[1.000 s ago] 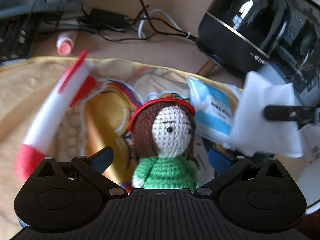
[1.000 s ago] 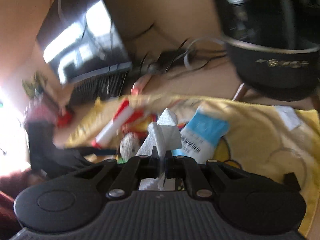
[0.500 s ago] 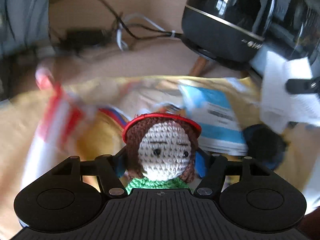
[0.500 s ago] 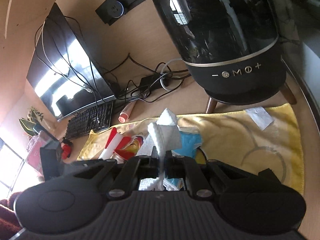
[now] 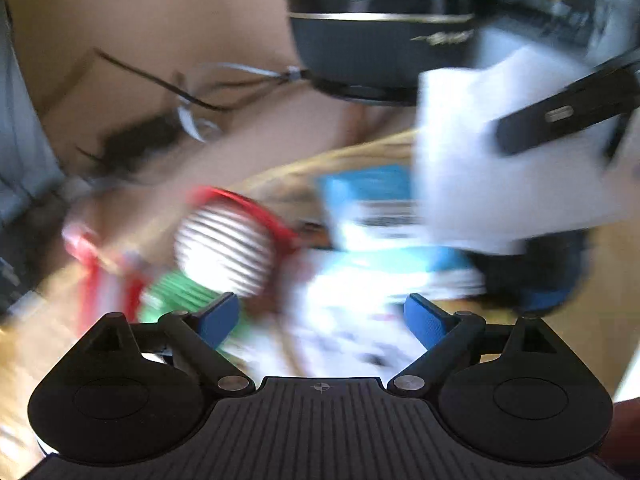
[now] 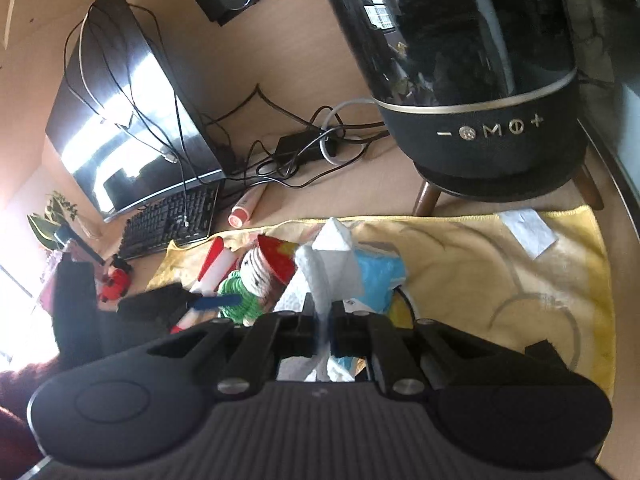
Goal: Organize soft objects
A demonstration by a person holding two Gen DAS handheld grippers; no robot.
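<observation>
Fingers of the right gripper are pressed together on a soft white tissue, held up above the fuzzy yellow towel. Blue fingers of the left gripper are spread wide with nothing between them. A knitted doll in green is seen lying on the towel, blurred in the left view. A blue packet is partly hidden behind the tissue.

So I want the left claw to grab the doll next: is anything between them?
Nothing visible. The left claw is open, and the crochet doll lies just ahead, toward its left finger. The picture is badly blurred, though.
</observation>
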